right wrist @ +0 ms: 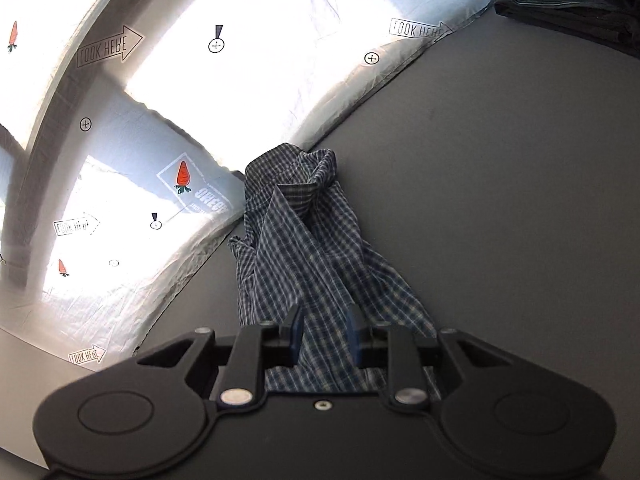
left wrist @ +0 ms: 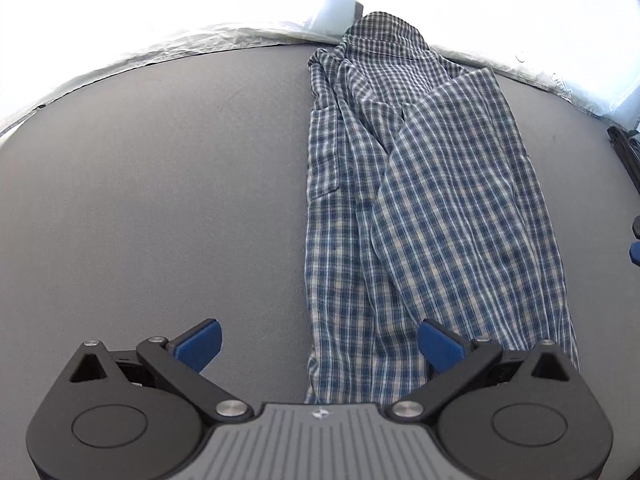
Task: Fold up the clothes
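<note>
Holding: your right gripper [right wrist: 324, 336] is pinching a bunch of the checked shirt [right wrist: 304, 248] between its blue pads [right wrist: 354, 338] — cloth is filling the narrow gap between the jaws.
Hovering: your left gripper [left wrist: 318, 344] is standing spread wide, with nothing between its blue fingertips [left wrist: 200, 344]; its right-hand fingertip is overlapping the shirt's near end in the left wrist view, though you cannot tell whether it is touching.
Shirt: the blue-and-white checked shirt [left wrist: 420, 200] is lying lengthways on the grey table [left wrist: 160, 200], folded into a long narrow band, with the collar end at the far edge and a chest pocket [left wrist: 324, 152] showing on its left half.
Far end: the collar is bunching up against the pale printed sheet [right wrist: 240, 80] bordering the table — carrots and "LOOK HERE" arrows are showing on it.
Near end: the hem is running under both tools, out of sight below them.
Other items: a stack of dark folded clothes [right wrist: 580, 4] is sitting at the far right corner in the right wrist view, well apart from the shirt.
</note>
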`<state>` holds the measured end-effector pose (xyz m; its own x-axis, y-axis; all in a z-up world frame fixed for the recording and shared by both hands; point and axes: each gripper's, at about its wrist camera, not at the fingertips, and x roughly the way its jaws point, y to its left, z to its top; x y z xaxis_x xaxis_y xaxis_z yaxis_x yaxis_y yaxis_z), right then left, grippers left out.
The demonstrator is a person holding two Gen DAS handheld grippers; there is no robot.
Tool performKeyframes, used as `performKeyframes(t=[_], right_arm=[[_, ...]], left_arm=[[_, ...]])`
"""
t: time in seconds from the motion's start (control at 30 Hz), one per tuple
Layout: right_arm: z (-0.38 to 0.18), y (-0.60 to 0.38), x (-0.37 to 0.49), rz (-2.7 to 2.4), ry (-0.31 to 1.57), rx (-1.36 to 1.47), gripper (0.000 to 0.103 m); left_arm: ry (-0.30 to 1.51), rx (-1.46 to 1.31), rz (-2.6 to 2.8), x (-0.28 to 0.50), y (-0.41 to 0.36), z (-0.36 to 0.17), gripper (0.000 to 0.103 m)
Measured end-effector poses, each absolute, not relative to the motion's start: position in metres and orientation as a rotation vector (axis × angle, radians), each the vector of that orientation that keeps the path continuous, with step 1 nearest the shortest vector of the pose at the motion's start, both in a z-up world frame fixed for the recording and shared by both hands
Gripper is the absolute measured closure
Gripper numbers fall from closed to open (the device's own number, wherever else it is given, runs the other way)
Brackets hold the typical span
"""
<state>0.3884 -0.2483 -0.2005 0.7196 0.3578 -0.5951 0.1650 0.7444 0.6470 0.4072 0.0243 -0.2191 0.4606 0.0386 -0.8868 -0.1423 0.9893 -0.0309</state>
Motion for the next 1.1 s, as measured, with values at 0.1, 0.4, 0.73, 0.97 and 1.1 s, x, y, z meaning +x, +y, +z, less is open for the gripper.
performKeyframes(t=[0.1,0.4,0.73,0.97,1.1], right_arm=[[-0.219,-0.251,0.424,0.139,0.795,0.771,0.078],[-0.275,-0.263,0.536,0.198,0.872,0.997,0.058],[-0.317,-0.229,0.632,0.308,0.9,0.989,0.096],[-0.344,-0.192,0.68,0.336,0.921,0.931,0.098],[-0.34,-0.182,0.69,0.328,0.941,0.821,0.096]], left_arm=[[1.086,-0.127,0.134,0.441,0.031,-0.224,0.0],[1.105,-0.151,0.196,0.548,0.054,-0.239,0.0],[1.105,-0.075,0.198,0.608,0.06,-0.266,0.0],[1.112,-0.091,0.182,0.62,0.064,-0.277,0.0],[1.109,-0.111,0.182,0.619,0.067,-0.276,0.0]])
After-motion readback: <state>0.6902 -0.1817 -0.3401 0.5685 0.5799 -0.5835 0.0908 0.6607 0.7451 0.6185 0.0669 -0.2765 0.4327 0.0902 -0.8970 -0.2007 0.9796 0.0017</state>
